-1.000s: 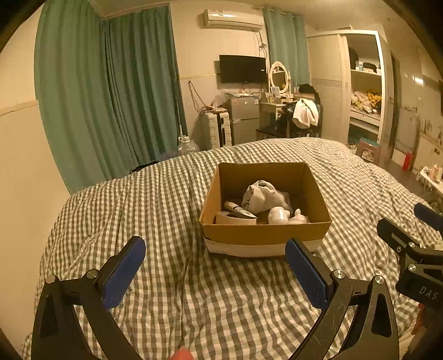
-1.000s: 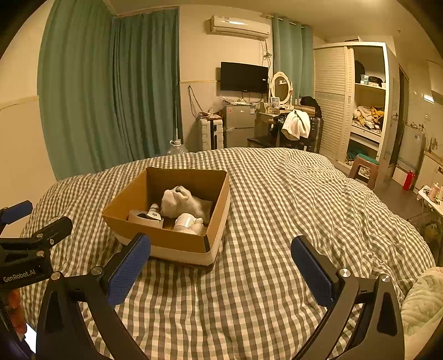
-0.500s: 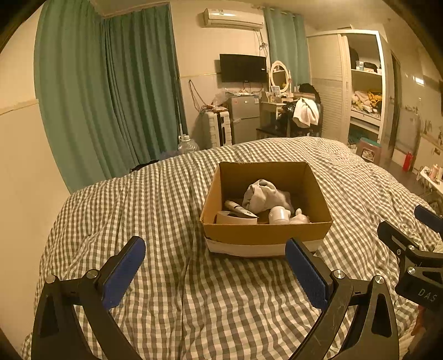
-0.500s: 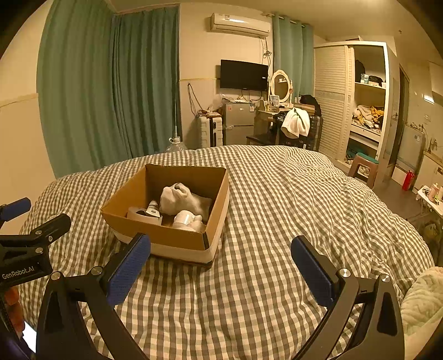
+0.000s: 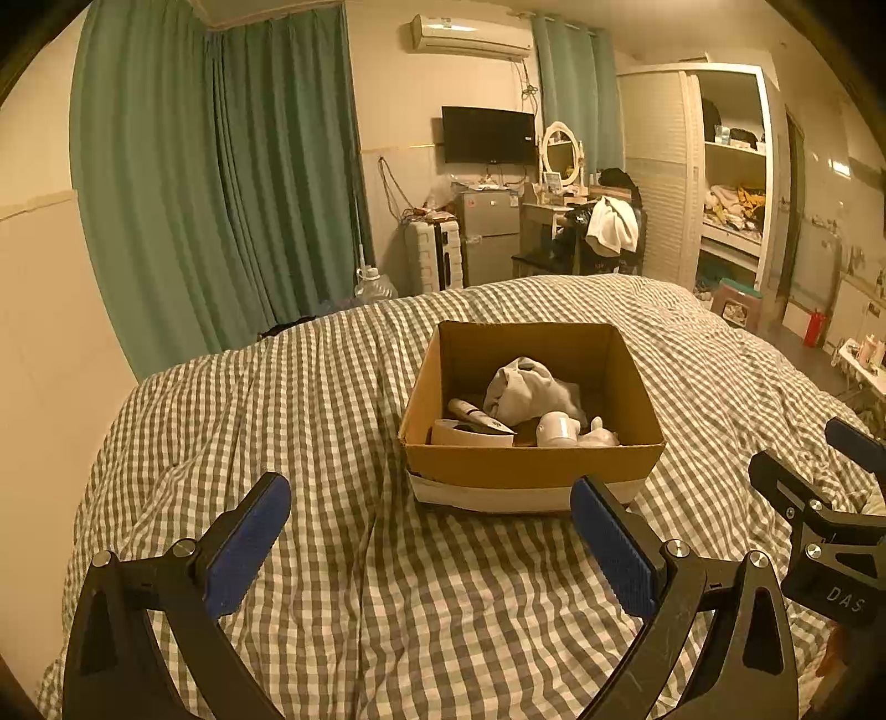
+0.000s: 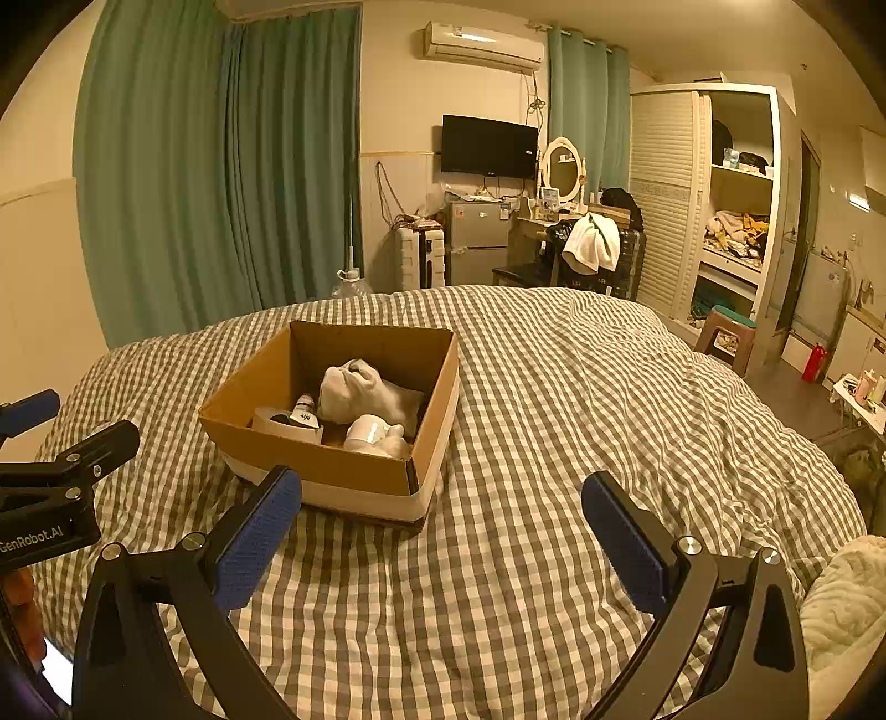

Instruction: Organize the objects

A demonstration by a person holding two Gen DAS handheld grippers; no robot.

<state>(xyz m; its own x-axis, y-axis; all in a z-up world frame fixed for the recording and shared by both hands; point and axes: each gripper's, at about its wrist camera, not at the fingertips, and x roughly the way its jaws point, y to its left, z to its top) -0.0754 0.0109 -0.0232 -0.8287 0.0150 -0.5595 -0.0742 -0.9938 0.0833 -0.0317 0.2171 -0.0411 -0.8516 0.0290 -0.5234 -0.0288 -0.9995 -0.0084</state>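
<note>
Cardboard box [image 5: 531,465], square, open-topped, plain brown w/ a pale tape band round its base, sits on the bed [image 5: 354,581], which is covered in a soft, wrinkled grey-and-white checked duvet. Inside the box: a crumpled whitish cloth [image 5: 526,390] near the middle, a small tube [image 5: 476,415] w/ dark cap lying tilted at the cloth's left, a flat white roll-like ring [image 5: 470,435] against the box's near wall, and a small white ribbed jar [image 5: 556,431] beside a lumpy white item I can't make out.

Left tool [image 5: 432,543] held low over the duvet just short of the box, jaws spread wide w/ nothing between; blue ribbed pads on black frames, right pad close to the box's near right corner. Right tool [image 6: 440,545] likewise gaping wide and empty, level over the duvet, box ahead and to its left; its left pad is near the box's near wall. Each tool shows at the edge of the other's view.

Beyond the box: green curtains [image 6: 221,166], wall TV [image 6: 490,145], AC unit [image 6: 482,47], oval mirror [image 6: 562,169] on a cluttered dresser, small fridge, open white wardrobe [image 6: 714,199] w/ heaped clothes. A fluffy cream blanket [image 6: 841,603] lies at the bed edge, right of the right tool.
</note>
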